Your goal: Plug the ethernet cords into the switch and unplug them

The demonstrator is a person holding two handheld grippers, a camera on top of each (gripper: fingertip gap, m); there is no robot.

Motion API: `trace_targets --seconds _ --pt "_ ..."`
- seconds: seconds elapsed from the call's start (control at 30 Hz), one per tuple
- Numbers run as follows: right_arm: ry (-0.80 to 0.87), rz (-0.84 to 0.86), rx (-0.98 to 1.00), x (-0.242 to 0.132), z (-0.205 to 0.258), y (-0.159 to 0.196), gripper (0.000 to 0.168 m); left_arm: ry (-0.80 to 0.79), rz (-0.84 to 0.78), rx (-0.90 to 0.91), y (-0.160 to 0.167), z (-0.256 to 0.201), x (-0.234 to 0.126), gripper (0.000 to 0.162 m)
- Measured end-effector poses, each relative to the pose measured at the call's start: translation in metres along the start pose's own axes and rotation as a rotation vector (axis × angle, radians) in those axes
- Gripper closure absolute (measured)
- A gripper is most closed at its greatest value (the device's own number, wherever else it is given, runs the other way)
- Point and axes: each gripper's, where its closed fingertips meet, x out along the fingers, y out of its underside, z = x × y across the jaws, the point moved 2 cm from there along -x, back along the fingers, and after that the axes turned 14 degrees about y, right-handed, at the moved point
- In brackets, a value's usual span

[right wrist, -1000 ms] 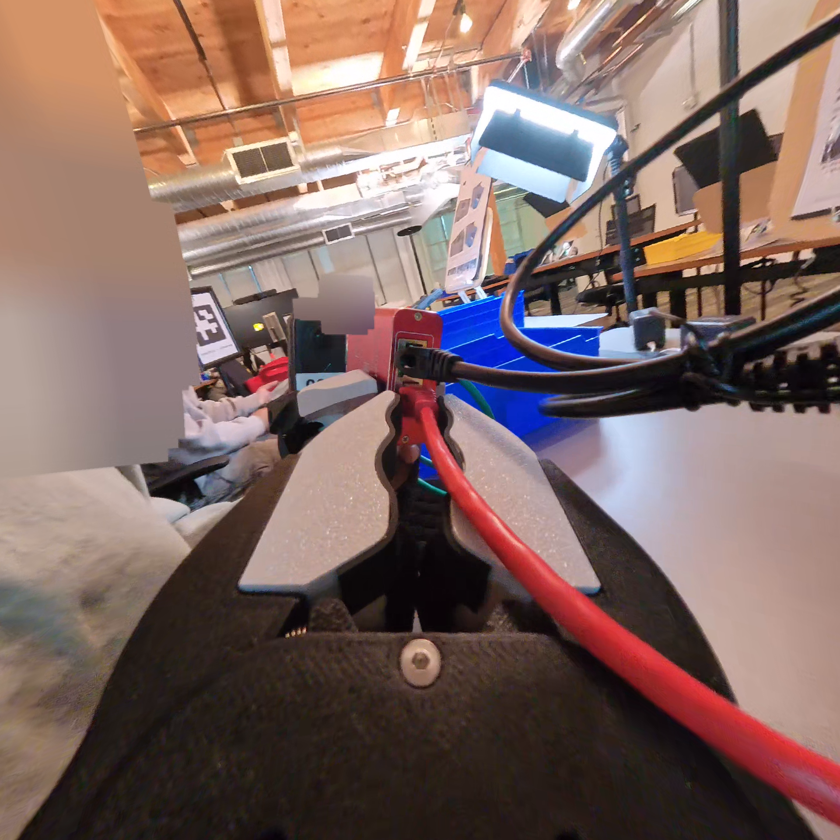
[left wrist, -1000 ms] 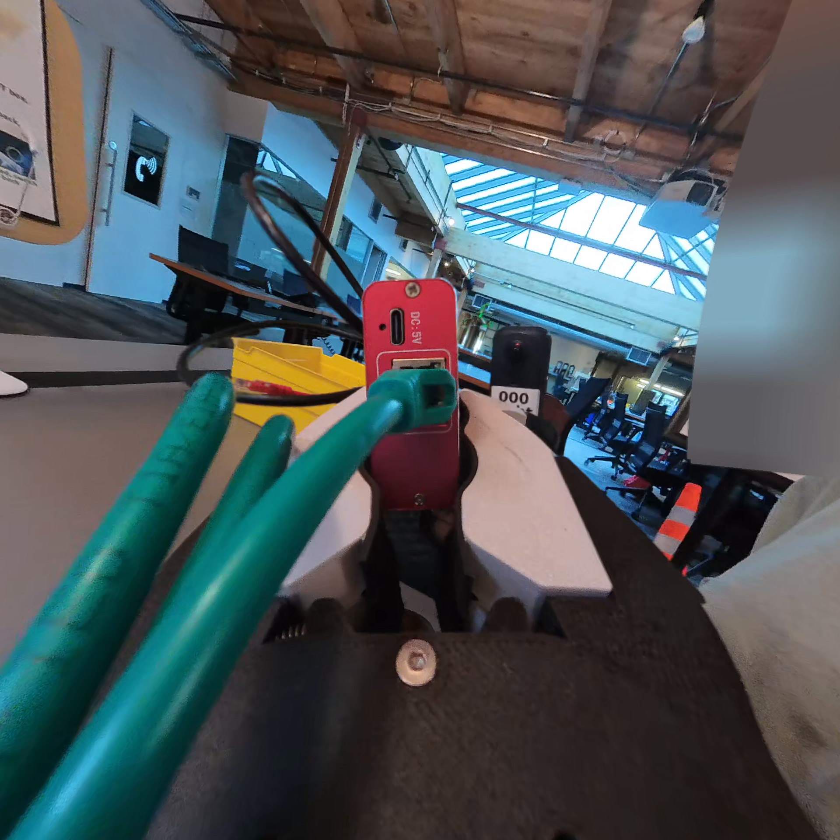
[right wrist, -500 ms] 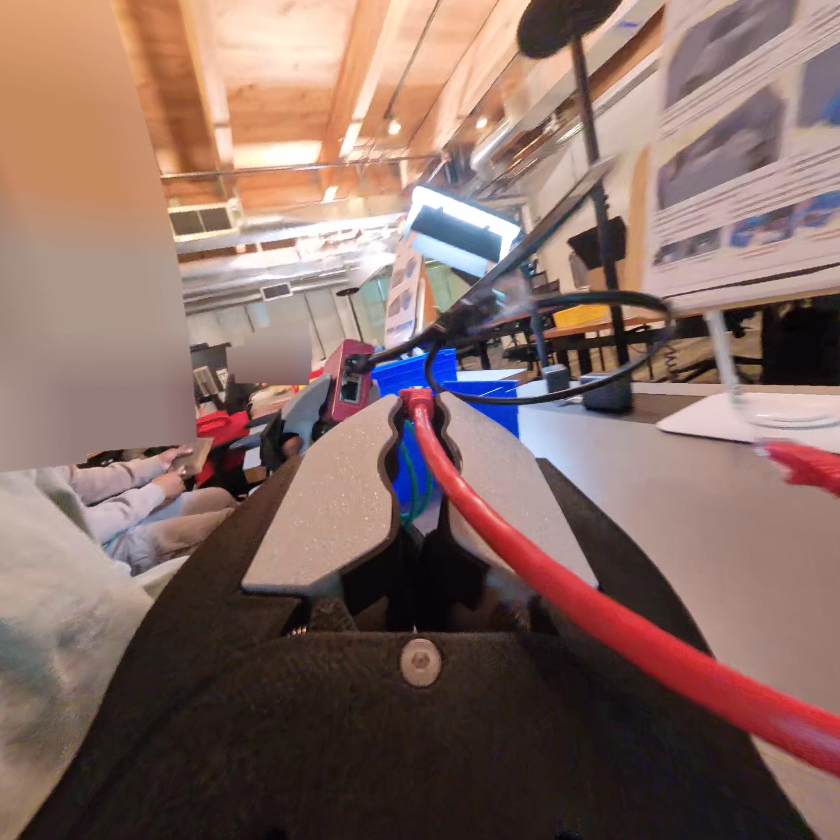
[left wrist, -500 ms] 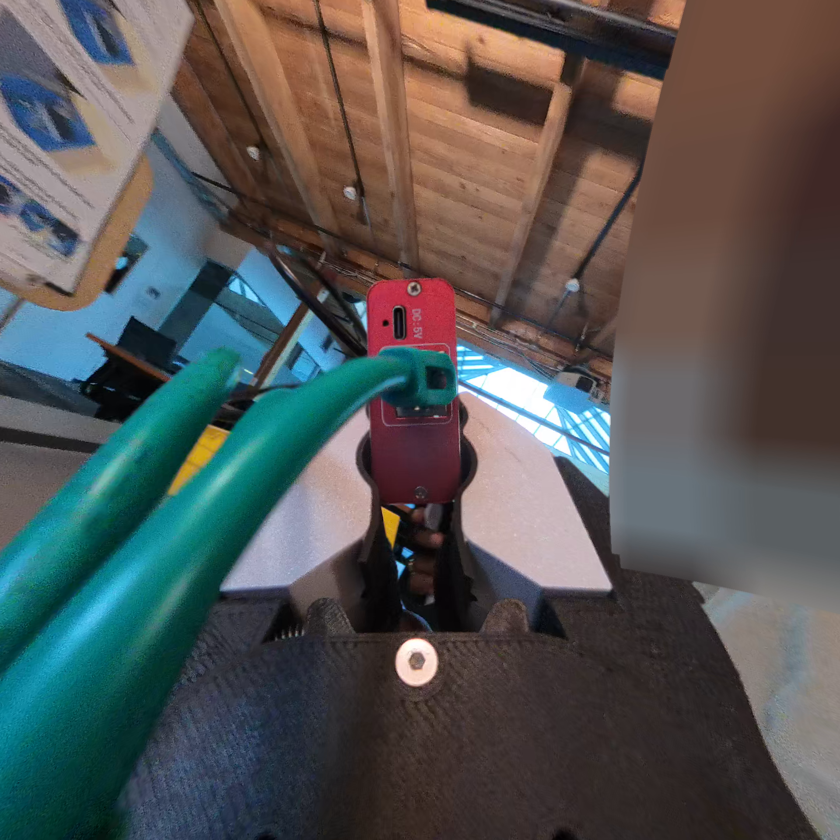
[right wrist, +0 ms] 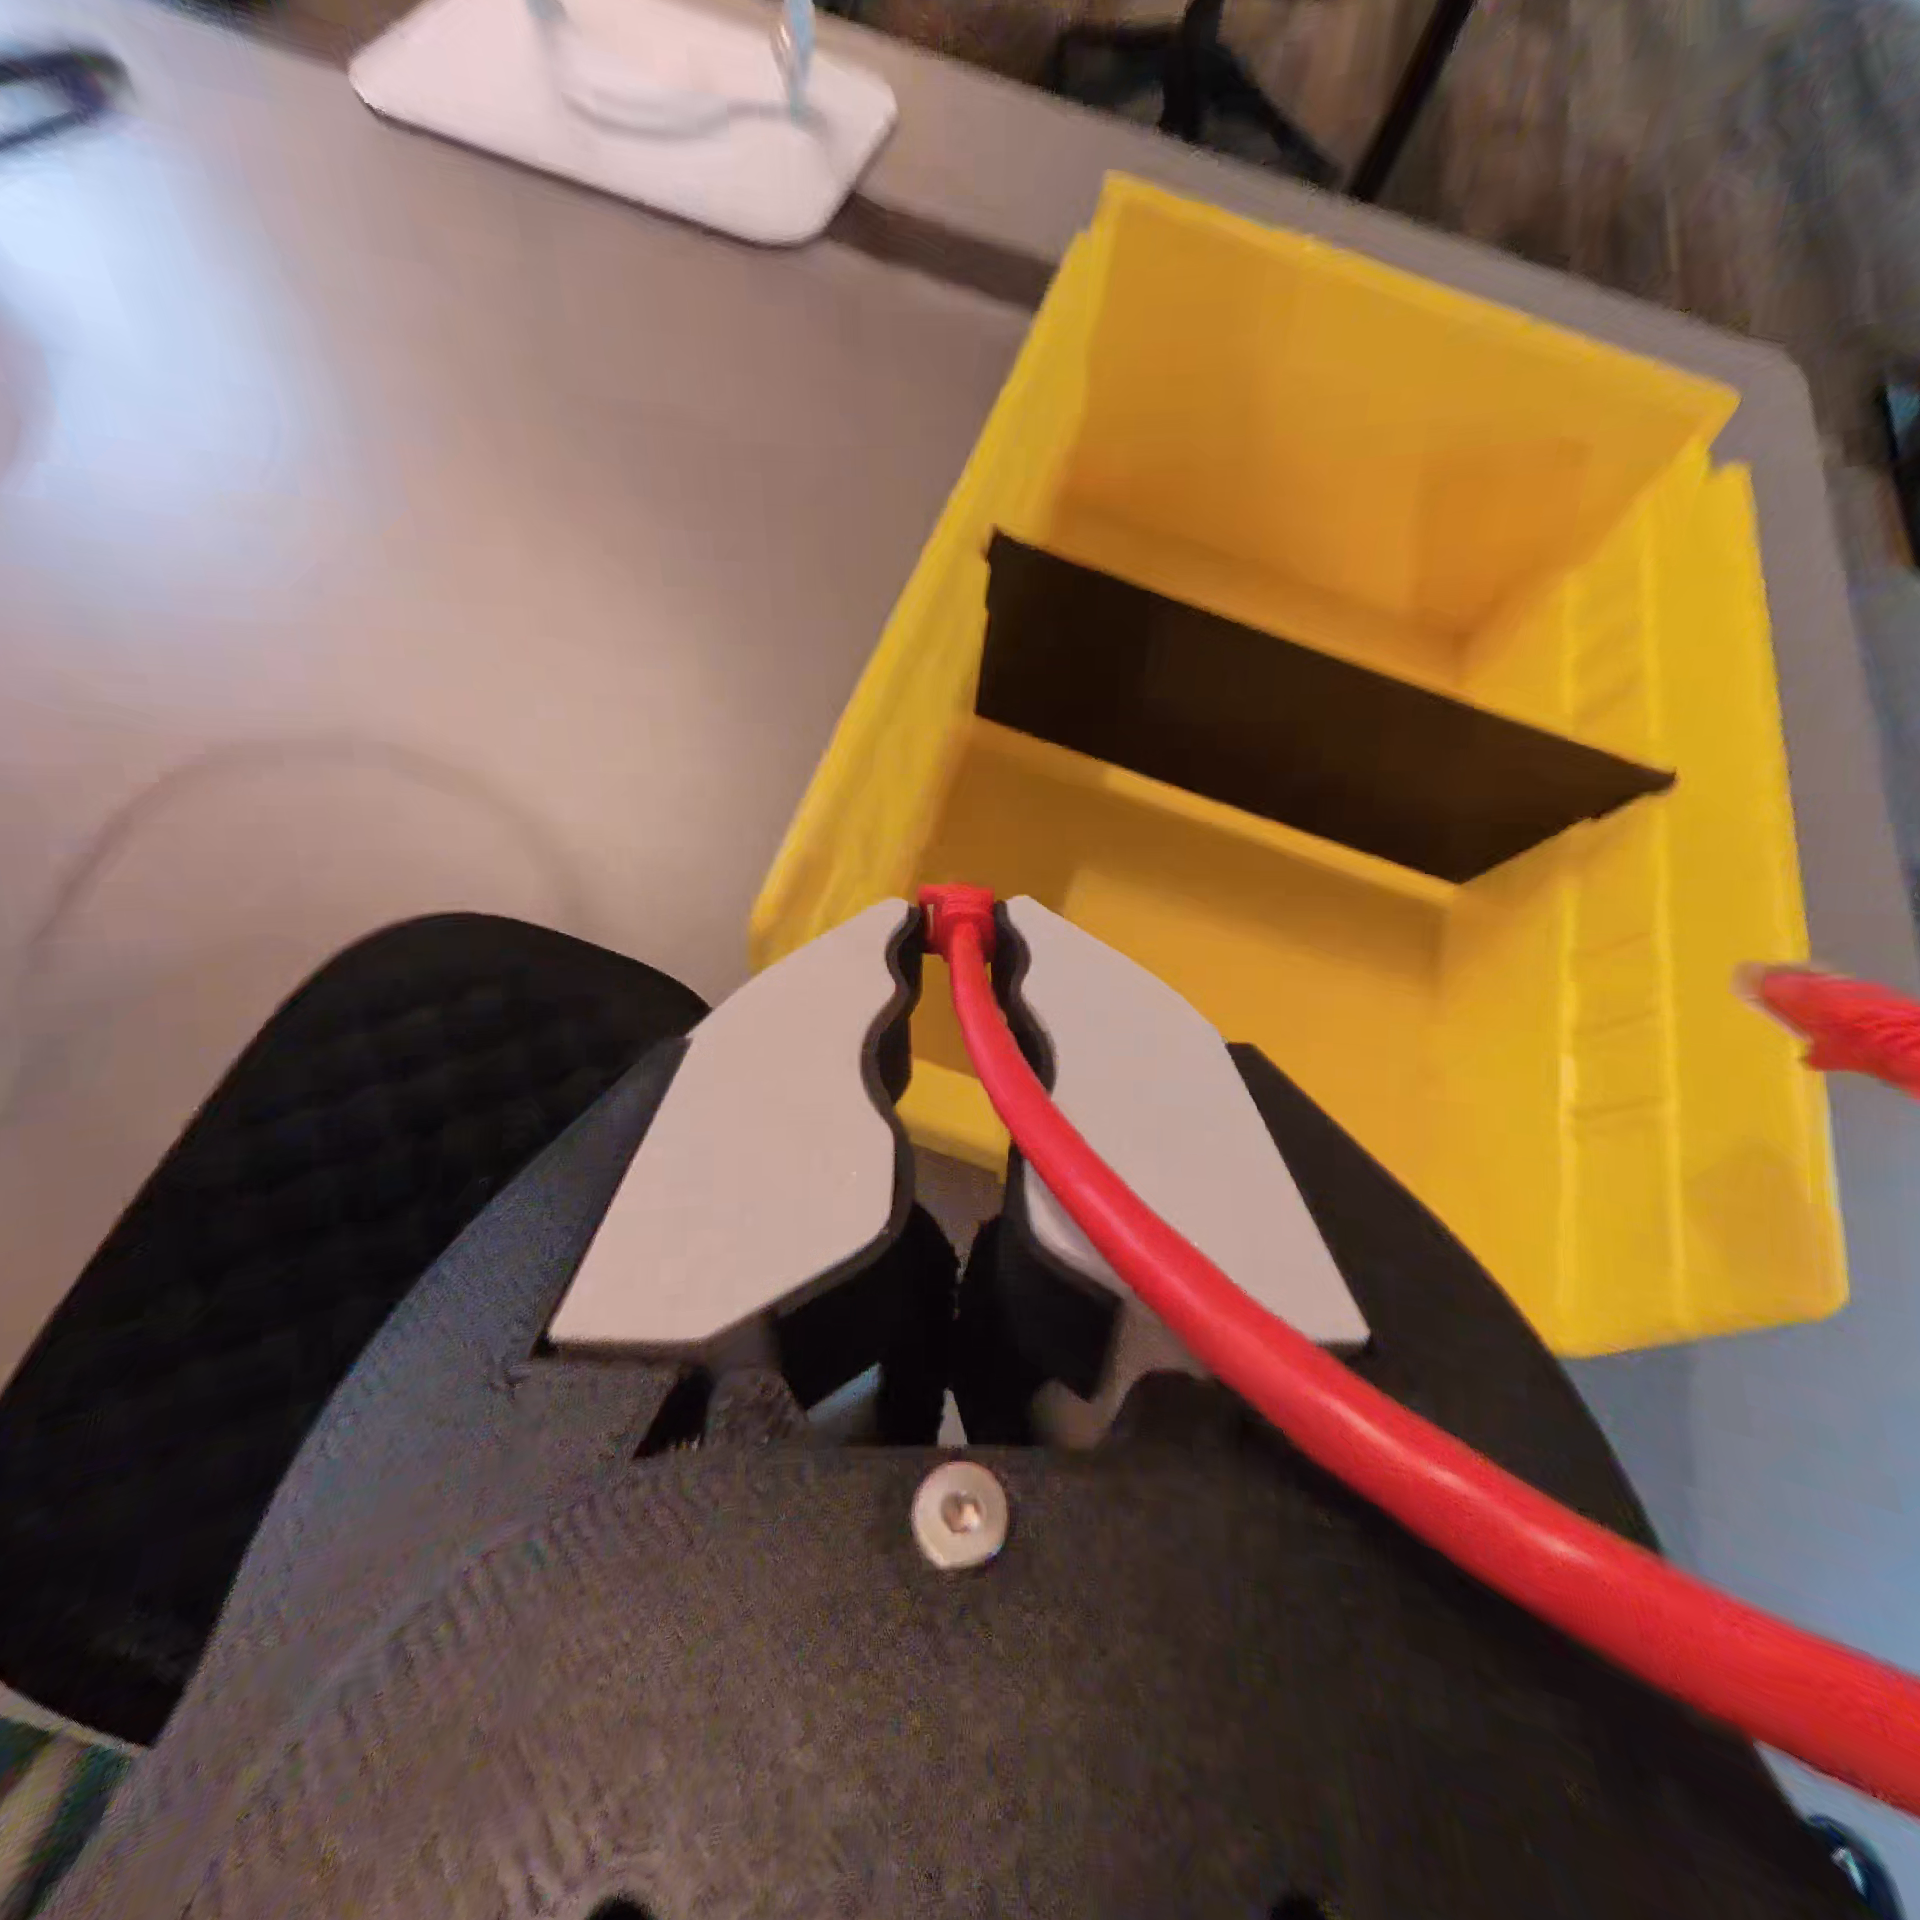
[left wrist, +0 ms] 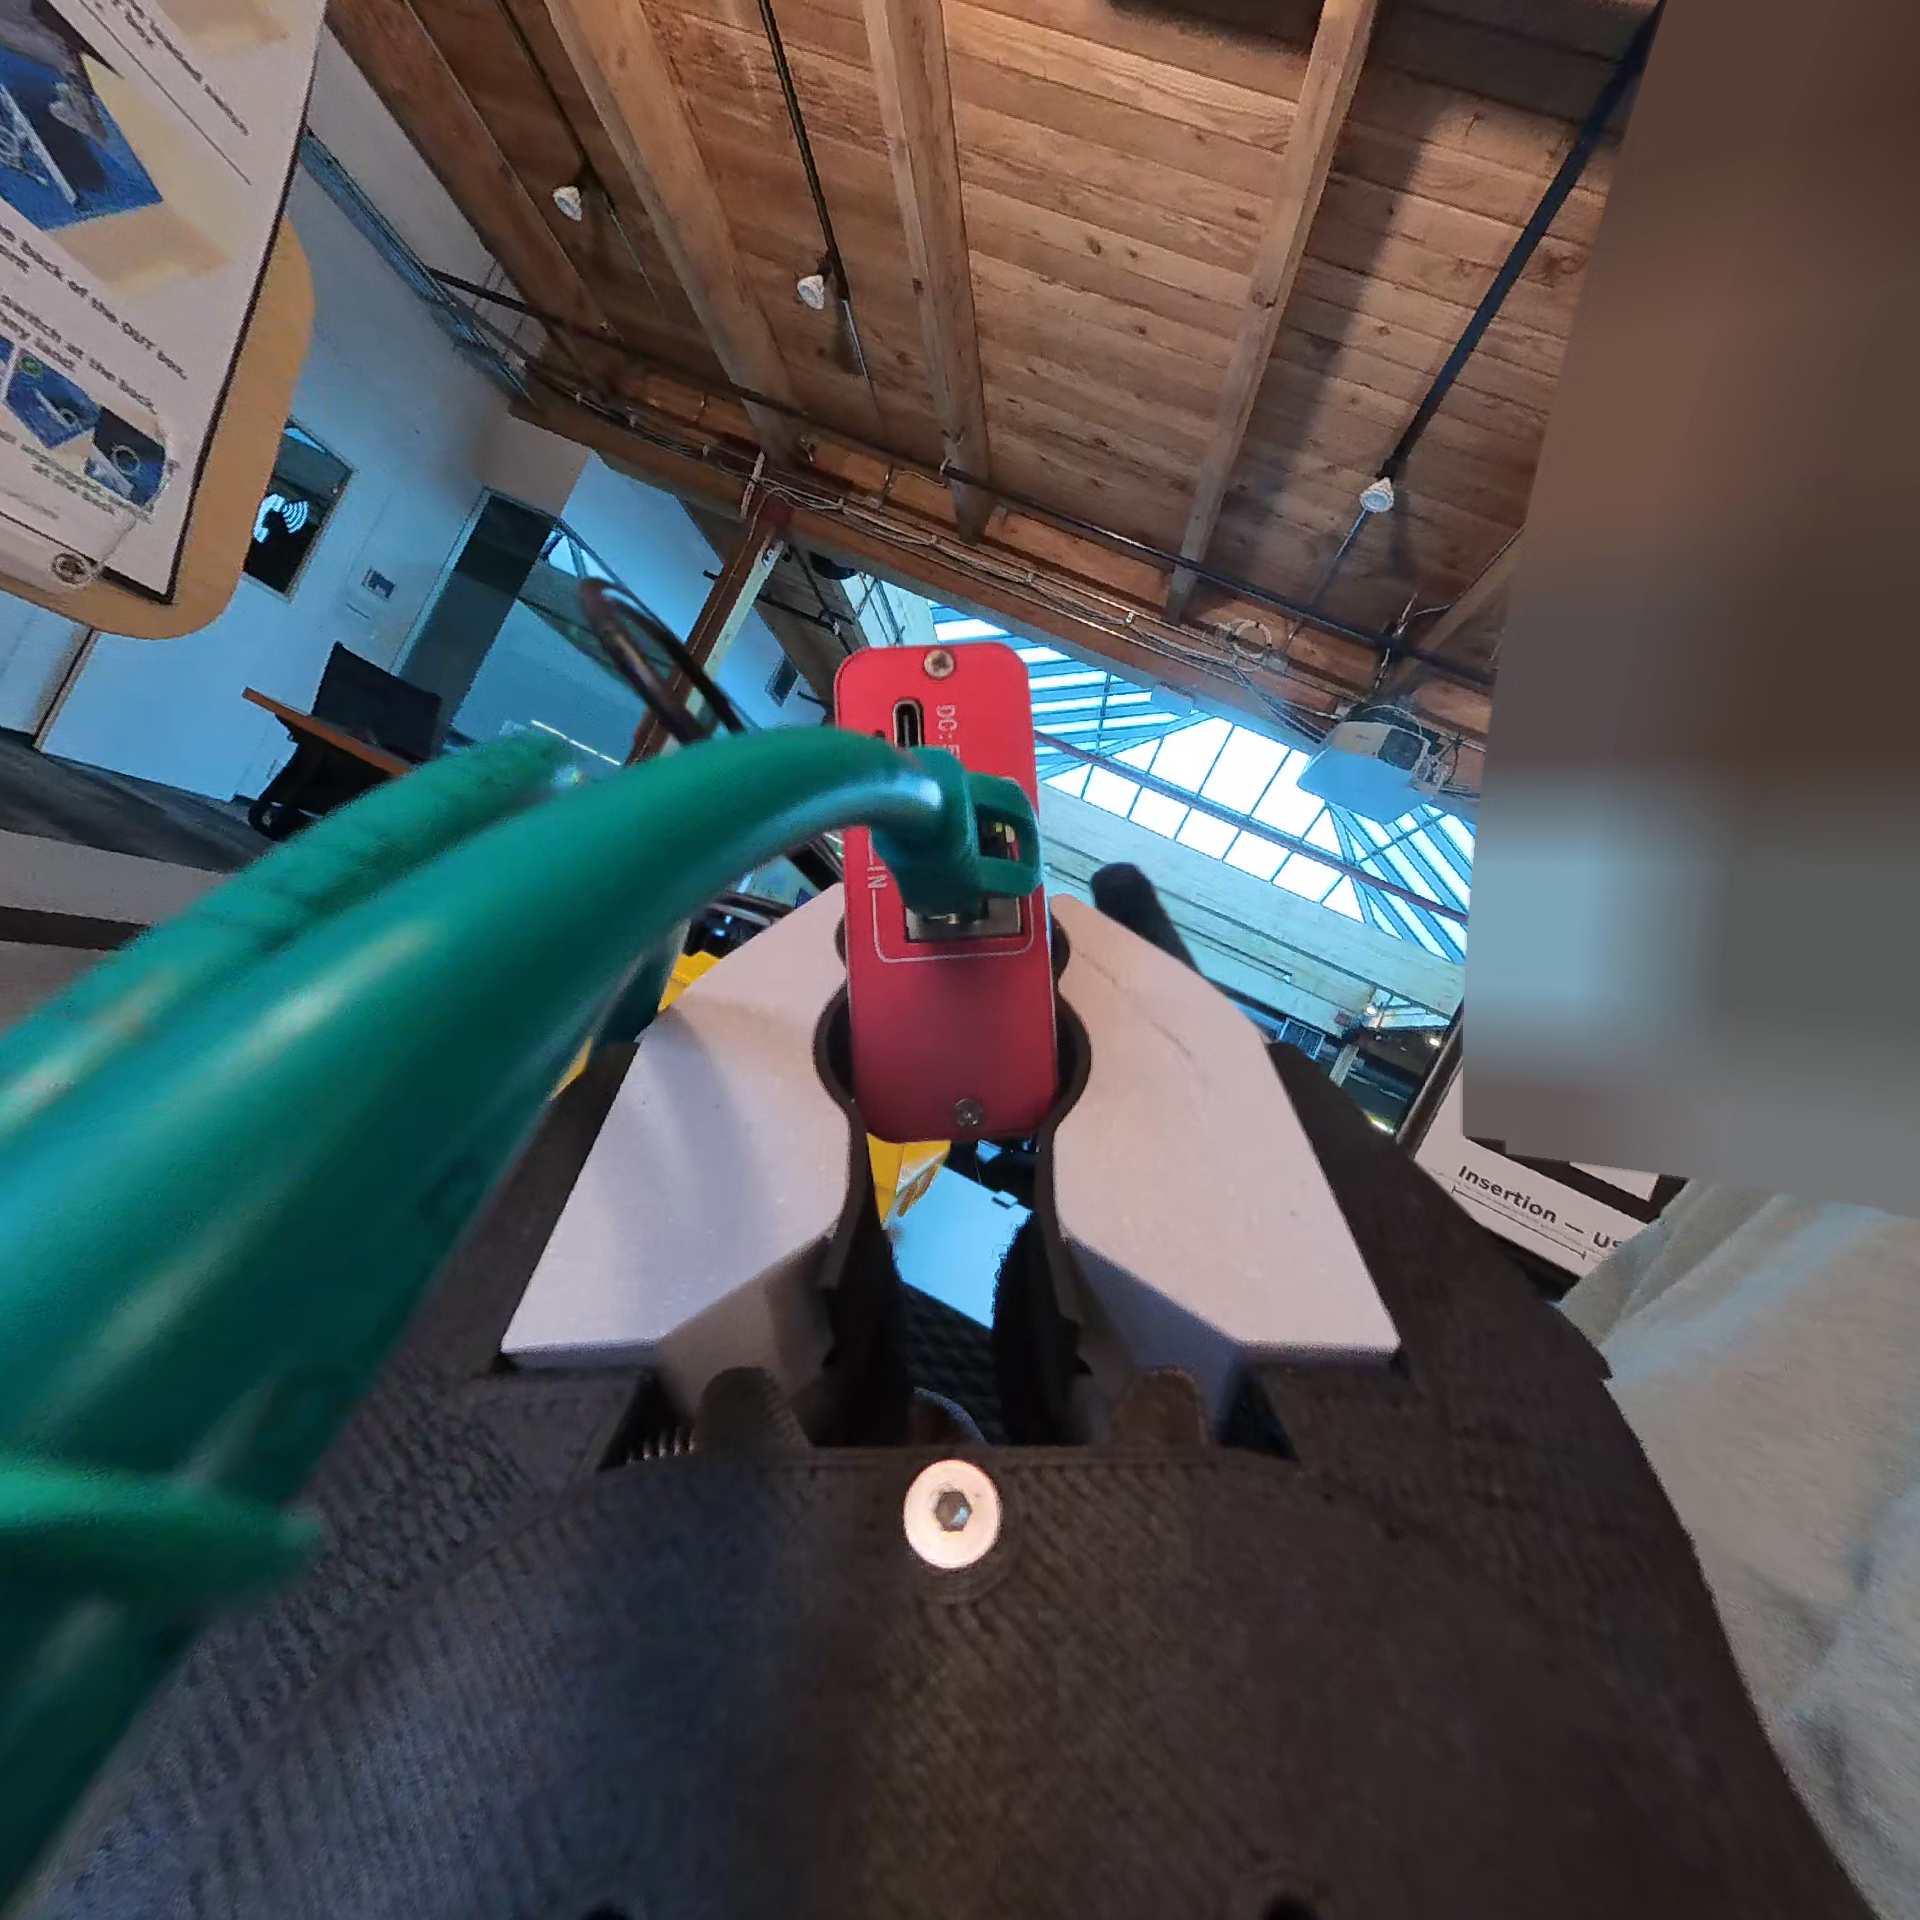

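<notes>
The left wrist view looks forward along its tongs [left wrist: 951, 1049] and tilts steeply upward, toward the wooden ceiling [left wrist: 1039, 260]. The right wrist view looks along its own tongs [right wrist: 961, 925] downward, close over the yellow bin [right wrist: 1662, 1091] on the grey surface [right wrist: 468, 520]. The bin's yellow peeks into both.

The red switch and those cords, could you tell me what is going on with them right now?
A person works two handheld claws. The left claw is shut on the red switch, held up in the air, with the green cord plugged into its port. The right claw grips the red cord by its plug, unplugged, above the yellow bin on the table.
</notes>
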Motion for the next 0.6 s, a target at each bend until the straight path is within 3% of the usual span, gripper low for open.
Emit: trace_targets --seconds 0.3,0.4,0.6 --pt "-0.041 0.283 0.015 0.027 0.005 0.03 0.153 -0.007 0.028 -0.002 0.003 0.002 0.0 0.132" --pt "-0.05 0.369 -0.015 0.03 0.008 0.034 0.139 -0.01 0.027 -0.011 0.004 0.003 -0.001 0.132" --pt "-0.017 0.323 -0.117 0.029 0.005 0.016 0.136 -0.026 0.024 -0.023 0.004 0.006 -0.003 0.133"
